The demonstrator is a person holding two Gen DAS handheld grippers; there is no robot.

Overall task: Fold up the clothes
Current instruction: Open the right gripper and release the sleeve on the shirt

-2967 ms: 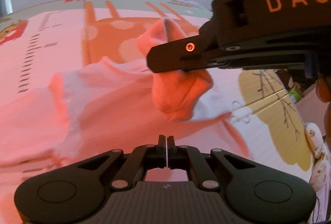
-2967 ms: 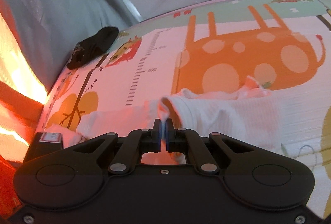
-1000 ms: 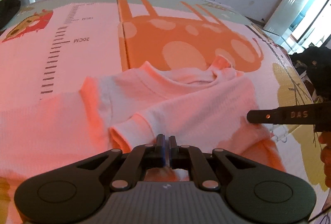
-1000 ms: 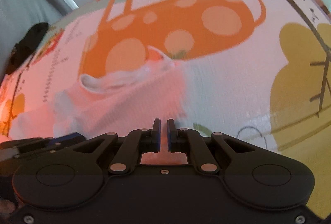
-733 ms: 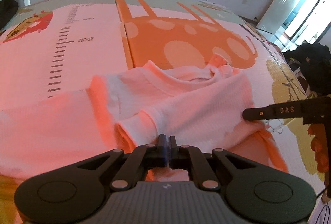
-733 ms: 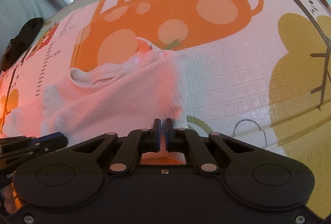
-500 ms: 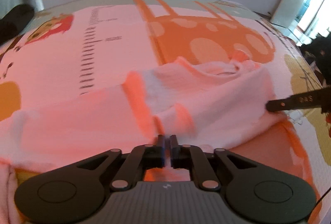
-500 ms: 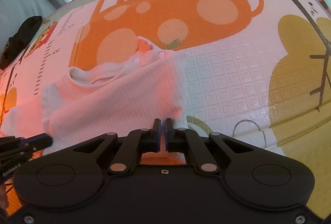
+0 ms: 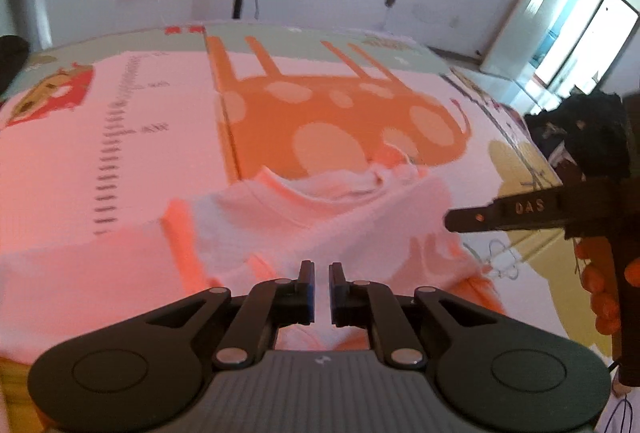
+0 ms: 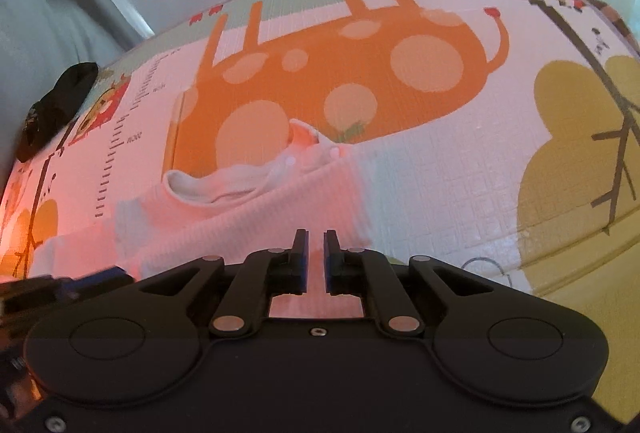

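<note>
A pale pink ribbed top (image 9: 340, 217) lies on the play mat, its neckline towards the far side and one sleeve folded across the body. My left gripper (image 9: 319, 267) hovers over the near part of the top. Its jaws stand a narrow gap apart with nothing pinched. From the right, a finger of the right gripper (image 9: 500, 213) reaches the top's right edge. In the right wrist view the top (image 10: 260, 209) lies just ahead of my right gripper (image 10: 316, 235). That gripper's jaws are opening, and cloth shows behind the gap but is not pressed.
The play mat (image 9: 340, 113) with an orange spotted animal print covers the floor. A dark heap of clothes (image 9: 592, 129) sits at the right edge and a black item (image 10: 56, 105) at the far left. A loose white cord (image 9: 500, 259) lies by the top's right side.
Both grippers were shut on the top's cloth and now show a small gap, so the cloth is let go. The left gripper has lifted a little, and the top lies where it was.
</note>
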